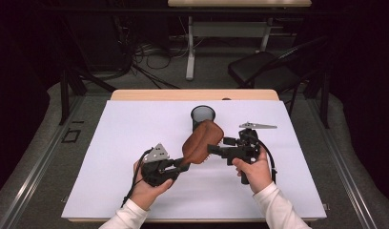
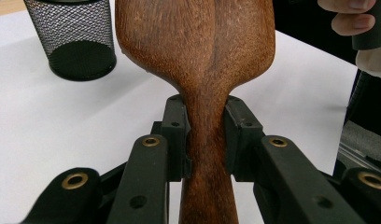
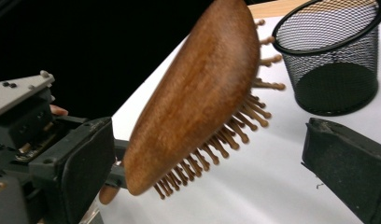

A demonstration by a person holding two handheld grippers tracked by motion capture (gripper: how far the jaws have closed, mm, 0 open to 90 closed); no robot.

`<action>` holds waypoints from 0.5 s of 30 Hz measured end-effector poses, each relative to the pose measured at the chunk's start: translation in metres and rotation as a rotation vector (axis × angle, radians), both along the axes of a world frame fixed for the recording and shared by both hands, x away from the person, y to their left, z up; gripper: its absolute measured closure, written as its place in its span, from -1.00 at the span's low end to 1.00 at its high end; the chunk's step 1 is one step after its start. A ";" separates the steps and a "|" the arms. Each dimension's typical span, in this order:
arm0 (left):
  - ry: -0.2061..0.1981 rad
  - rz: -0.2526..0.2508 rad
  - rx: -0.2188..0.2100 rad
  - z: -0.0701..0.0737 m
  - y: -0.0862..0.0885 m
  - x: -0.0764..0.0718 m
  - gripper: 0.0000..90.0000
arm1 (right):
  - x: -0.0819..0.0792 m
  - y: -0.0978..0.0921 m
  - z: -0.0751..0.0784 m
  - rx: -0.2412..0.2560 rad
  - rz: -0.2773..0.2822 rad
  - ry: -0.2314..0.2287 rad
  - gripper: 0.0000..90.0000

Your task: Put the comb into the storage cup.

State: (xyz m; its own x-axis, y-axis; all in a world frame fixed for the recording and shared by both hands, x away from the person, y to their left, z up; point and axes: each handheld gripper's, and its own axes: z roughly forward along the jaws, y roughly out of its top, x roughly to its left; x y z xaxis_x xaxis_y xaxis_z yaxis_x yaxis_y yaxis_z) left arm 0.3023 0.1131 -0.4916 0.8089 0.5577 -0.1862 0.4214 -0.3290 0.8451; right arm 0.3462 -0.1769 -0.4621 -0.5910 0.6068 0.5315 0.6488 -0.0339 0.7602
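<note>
Hairbrush (image 1: 202, 141) of brown wood hangs above the white table (image 1: 111, 157), its narrow handle clamped between the two jaws of the left gripper (image 1: 182, 163), which the left gripper view shows pressing on both sides of the neck just below the broad head. The right gripper (image 1: 212, 150) sits just beside the brush head with its jaws spread wide, one on either side of the head and its wooden bristles (image 3: 226, 135), neither clearly touching. A black mesh cup (image 1: 202, 116) stands upright on the table just behind the brush.
</note>
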 end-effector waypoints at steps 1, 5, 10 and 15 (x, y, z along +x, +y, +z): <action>0.001 -0.001 -0.001 0.000 0.000 0.000 0.62 | 0.001 0.001 0.000 0.005 0.004 0.005 -0.93; -0.004 -0.006 0.001 0.000 0.000 0.000 0.62 | 0.003 0.003 0.000 0.015 0.007 0.013 -0.92; -0.003 -0.014 0.002 0.000 -0.001 -0.001 0.62 | 0.006 0.007 0.000 0.025 0.011 0.023 -0.89; -0.003 -0.016 0.005 -0.001 -0.003 -0.001 0.62 | 0.009 0.010 -0.001 0.044 0.016 0.037 -0.85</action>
